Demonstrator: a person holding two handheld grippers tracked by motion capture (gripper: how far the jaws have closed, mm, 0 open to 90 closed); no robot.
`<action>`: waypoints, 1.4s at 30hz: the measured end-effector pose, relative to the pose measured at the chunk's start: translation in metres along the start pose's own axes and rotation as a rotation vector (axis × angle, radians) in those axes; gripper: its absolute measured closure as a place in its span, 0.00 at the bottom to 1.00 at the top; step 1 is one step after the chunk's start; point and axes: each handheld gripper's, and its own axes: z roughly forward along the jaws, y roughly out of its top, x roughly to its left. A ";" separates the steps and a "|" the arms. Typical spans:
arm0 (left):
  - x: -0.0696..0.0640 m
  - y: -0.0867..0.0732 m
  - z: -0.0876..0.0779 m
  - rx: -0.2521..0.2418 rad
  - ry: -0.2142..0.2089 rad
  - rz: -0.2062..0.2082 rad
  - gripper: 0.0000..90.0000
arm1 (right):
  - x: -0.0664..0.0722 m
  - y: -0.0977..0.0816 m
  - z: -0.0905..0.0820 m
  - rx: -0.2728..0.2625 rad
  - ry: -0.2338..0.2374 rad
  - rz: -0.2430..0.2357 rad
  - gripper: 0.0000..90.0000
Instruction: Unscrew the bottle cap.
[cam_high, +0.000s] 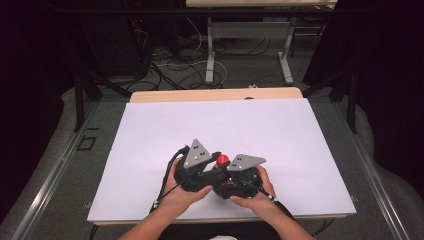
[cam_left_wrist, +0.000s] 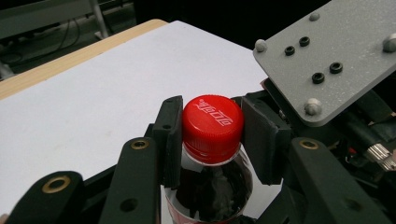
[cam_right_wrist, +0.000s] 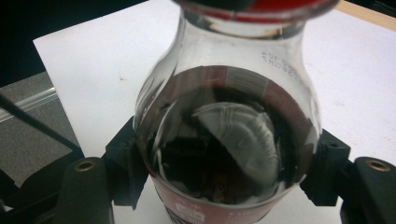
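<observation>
The person's hands met at the near edge of the white-topped worktop (cam_high: 150, 135). The right hand-held gripper (cam_right_wrist: 224, 179) clamped the body of the small clear plastic bottle of dark cola (cam_right_wrist: 224, 140), holding it upright over the worktop. The left hand-held gripper (cam_left_wrist: 212, 137) had its pads closed on the bottle's red screw cap (cam_left_wrist: 212, 123). Judged step: cap removal. Next move likely needs the left wrist twisting while the right keeps the body from turning. Beyond the far edge, cables lay on the floor.
</observation>
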 end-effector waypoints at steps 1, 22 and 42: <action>0.001 0.001 0.000 0.001 -0.011 -0.005 0.68 | 0.000 0.000 0.000 0.000 0.000 0.000 0.33; 0.060 0.018 0.008 0.085 -0.548 0.187 0.61 | 0.006 0.002 -0.002 0.013 0.104 -0.037 0.33; 0.003 0.009 -0.003 -0.004 -0.041 -0.001 0.66 | 0.007 0.003 -0.002 -0.012 0.032 -0.001 0.33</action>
